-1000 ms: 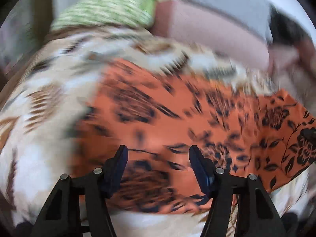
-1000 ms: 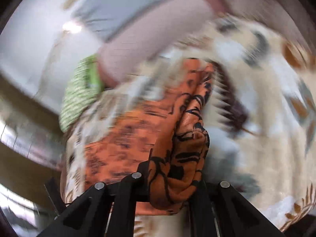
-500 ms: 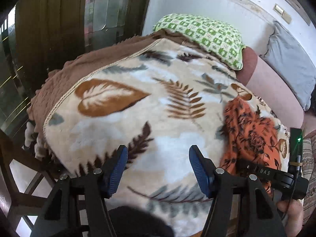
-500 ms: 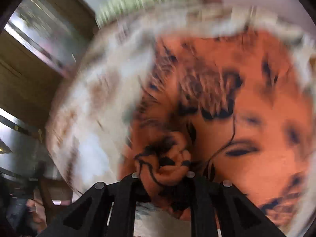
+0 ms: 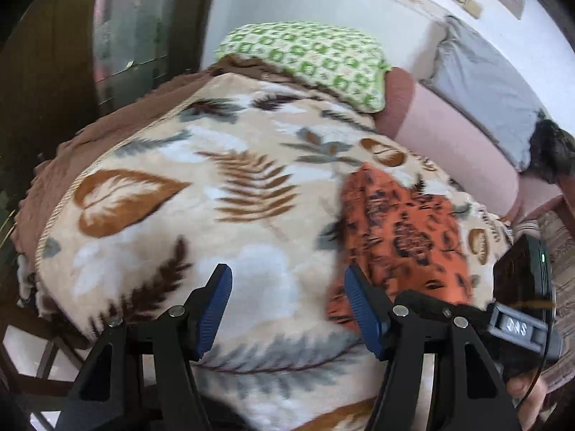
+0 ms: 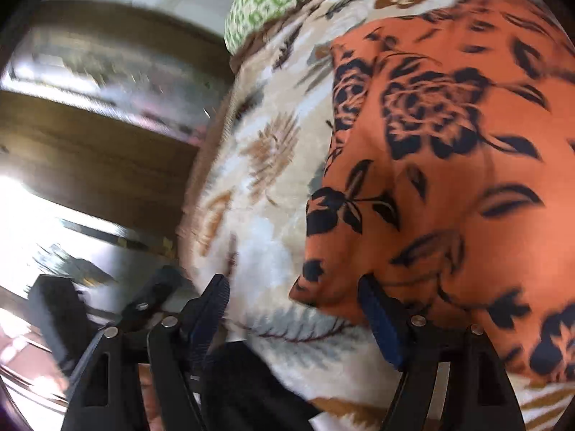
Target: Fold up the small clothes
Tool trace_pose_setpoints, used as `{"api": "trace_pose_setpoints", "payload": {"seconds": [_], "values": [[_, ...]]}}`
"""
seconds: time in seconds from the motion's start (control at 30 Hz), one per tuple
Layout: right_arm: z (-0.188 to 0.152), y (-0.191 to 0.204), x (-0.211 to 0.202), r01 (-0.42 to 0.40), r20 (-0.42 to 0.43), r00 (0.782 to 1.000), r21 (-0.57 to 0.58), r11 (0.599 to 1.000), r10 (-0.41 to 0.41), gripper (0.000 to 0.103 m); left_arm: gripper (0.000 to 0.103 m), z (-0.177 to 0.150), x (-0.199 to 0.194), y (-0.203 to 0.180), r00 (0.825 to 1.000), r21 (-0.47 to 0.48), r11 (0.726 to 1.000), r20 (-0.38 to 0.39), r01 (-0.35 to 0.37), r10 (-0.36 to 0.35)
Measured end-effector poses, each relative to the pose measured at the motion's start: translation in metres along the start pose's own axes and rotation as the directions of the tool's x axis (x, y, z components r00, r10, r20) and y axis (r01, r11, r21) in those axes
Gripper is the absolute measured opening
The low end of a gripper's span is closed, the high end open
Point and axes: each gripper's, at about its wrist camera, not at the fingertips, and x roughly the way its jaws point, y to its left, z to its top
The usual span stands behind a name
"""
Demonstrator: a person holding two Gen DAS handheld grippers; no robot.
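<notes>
My left tongs [image 5: 287, 309] stand wide apart with nothing between them, above a cream plush blanket printed with brown and grey leaves [image 5: 201, 194] that covers the bed. The folded orange cloth with a black flower print [image 5: 399, 237] lies on that blanket at two o'clock from them. My right tongs [image 6: 293, 314] have just been opening and now stand wide; the cloth's near corner sits between the blue pads, loose. A green-checked pillow [image 5: 316, 61] lies at twelve o'clock.
</notes>
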Motion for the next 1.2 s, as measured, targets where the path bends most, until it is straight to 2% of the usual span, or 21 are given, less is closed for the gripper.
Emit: {"api": "trace_pose_setpoints", "payload": {"seconds": [0.1,0.2,0.27,0.3,0.33,0.37,0.4,0.47,0.5,0.6,0.7,0.77,0.83,0.97,1.0,1.03,1.07,1.1,1.13,1.17,1.2], "values": [[-0.009,-0.017,-0.043,-0.013,0.105,0.994,0.044,0.999,0.008,0.077,0.067,0.004,0.006,-0.036,0.998,0.073,0.996,0.007,0.060,-0.061],[-0.019,-0.041,-0.077,0.025,0.196,0.980,0.101,0.995,-0.044,0.077,0.071,0.004,0.026,-0.072,0.989,0.140,0.980,-0.053,0.142,-0.136],[-0.026,-0.060,-0.096,0.047,0.229,0.970,0.143,0.989,-0.079,0.077,0.071,0.000,0.050,-0.089,0.996,0.192,0.979,-0.068,0.068,-0.056],[-0.031,-0.071,-0.106,0.042,0.238,0.968,0.171,0.984,-0.083,0.077,0.071,-0.004,0.065,-0.091,0.997,0.221,0.975,-0.075,0.000,0.017],[-0.036,-0.078,-0.113,0.034,0.245,0.966,0.187,0.982,-0.081,0.077,0.071,-0.009,0.088,-0.088,0.985,0.236,0.967,-0.118,-0.095,0.126],[-0.040,-0.085,-0.118,0.027,0.254,0.964,0.204,0.978,-0.080,0.077,0.072,-0.015,0.110,-0.079,0.961,0.239,0.958,-0.186,-0.160,0.206],[-0.043,-0.091,-0.123,0.027,0.258,0.962,0.217,0.976,-0.084,0.077,0.074,-0.021,0.129,-0.063,0.944,0.190,0.968,-0.254,-0.165,0.211],[-0.045,-0.098,-0.131,0.037,0.258,0.961,0.225,0.974,-0.097,0.077,0.076,-0.019,0.121,-0.049,0.955,0.091,0.987,-0.253,-0.134,0.153],[-0.043,-0.101,-0.136,0.037,0.261,0.960,0.224,0.974,-0.097,0.077,0.076,-0.016,0.115,-0.051,0.955,0.093,0.986,-0.248,-0.142,0.161],[-0.025,-0.110,-0.152,0.034,0.289,0.952,0.218,0.975,-0.098,0.077,0.076,0.002,0.081,-0.069,0.976,0.145,0.976,-0.126,-0.160,0.179],[0.003,-0.119,-0.158,0.048,0.296,0.949,0.203,0.978,-0.108,0.077,0.076,0.019,0.066,-0.088,0.990,0.165,0.980,-0.070,-0.111,0.124],[0.032,-0.130,-0.151,0.038,0.272,0.958,0.197,0.980,-0.092,0.077,0.076,0.028,0.070,-0.107,0.996,0.204,0.977,-0.050,-0.067,0.078],[0.057,-0.143,-0.140,0.039,0.255,0.962,0.214,0.976,-0.094,0.077,0.076,0.028,0.084,-0.126,0.997,0.252,0.967,-0.053,-0.039,0.055],[0.102,-0.164,-0.112,-0.023,0.212,0.977,0.261,0.965,-0.034,0.077,0.076,0.021,0.120,-0.138,0.996,0.310,0.951,-0.074,-0.019,0.044],[0.110,-0.167,-0.104,-0.044,0.195,0.981,0.262,0.964,-0.008,0.078,0.076,0.017,0.132,-0.138,0.993,0.334,0.942,-0.087,-0.047,0.080],[0.117,-0.171,-0.093,-0.033,0.161,0.987,0.267,0.963,-0.011,0.078,0.077,0.013,0.152,-0.134,0.980,0.351,0.931,-0.129,-0.100,0.154],[0.121,-0.176,-0.080,0.004,0.113,0.993,0.291,0.957,-0.039,0.069,0.079,0.010,0.163,-0.126,0.972,0.339,0.935,-0.168,-0.099,0.163],[0.122,-0.177,-0.077,0.009,0.102,0.994,0.296,0.955,-0.041,0.056,0.082,0.011,0.168,-0.115,0.974,0.284,0.956,-0.186,-0.070,0.127],[0.120,-0.168,-0.080,0.048,0.108,0.991,0.275,0.960,-0.080,0.045,0.086,0.013,0.169,-0.111,0.974,0.261,0.963,-0.190,-0.069,0.122],[0.119,-0.153,-0.084,0.078,0.126,0.986,0.226,0.971,-0.109,0.041,0.086,0.014,0.169,-0.108,0.974,0.255,0.965,-0.194,-0.065,0.117],[0.115,-0.132,-0.092,0.116,0.155,0.978,0.157,0.981,-0.141,0.040,0.086,0.014,0.169,-0.108,0.975,0.271,0.961,-0.191,-0.060,0.115]]}}
